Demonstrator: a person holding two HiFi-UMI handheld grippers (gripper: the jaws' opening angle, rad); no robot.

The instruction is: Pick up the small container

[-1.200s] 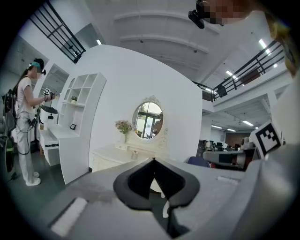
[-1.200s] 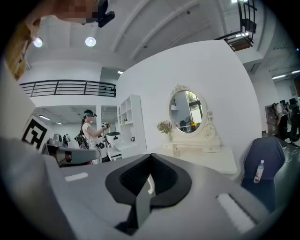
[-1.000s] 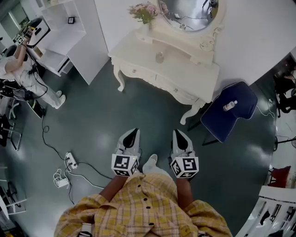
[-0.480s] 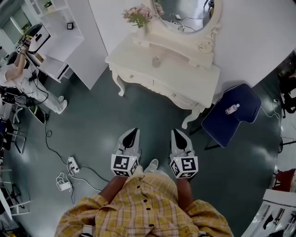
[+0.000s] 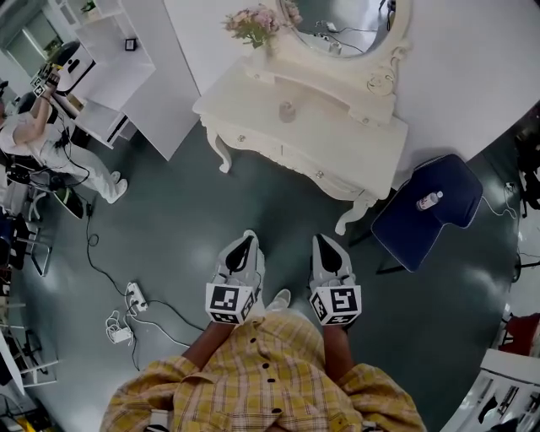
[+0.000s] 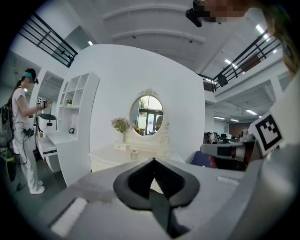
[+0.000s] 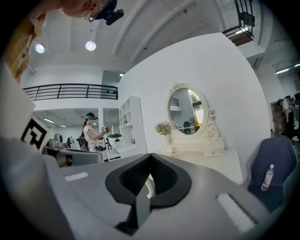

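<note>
The small container (image 5: 287, 110) stands on the white dressing table (image 5: 337, 139), in front of the oval mirror (image 5: 354, 21). It also shows as a tiny jar (image 6: 134, 152) far ahead in the left gripper view. My left gripper (image 5: 242, 246) and right gripper (image 5: 327, 246) are held side by side over the dark floor, well short of the table. Each one's jaws meet at the tips, left gripper (image 6: 153, 161) and right gripper (image 7: 150, 157), with nothing between them.
A navy chair (image 5: 439, 224) with a small bottle (image 5: 429, 201) on it stands right of the table. Flowers (image 5: 253, 24) sit at the table's back left. White shelves (image 5: 126, 67) and another person (image 5: 34, 135) are at the left. A power strip and cables (image 5: 131, 295) lie on the floor.
The head view has shifted a little, so the table and chair sit slightly lower and further right. Both grippers keep their place and stay shut.
</note>
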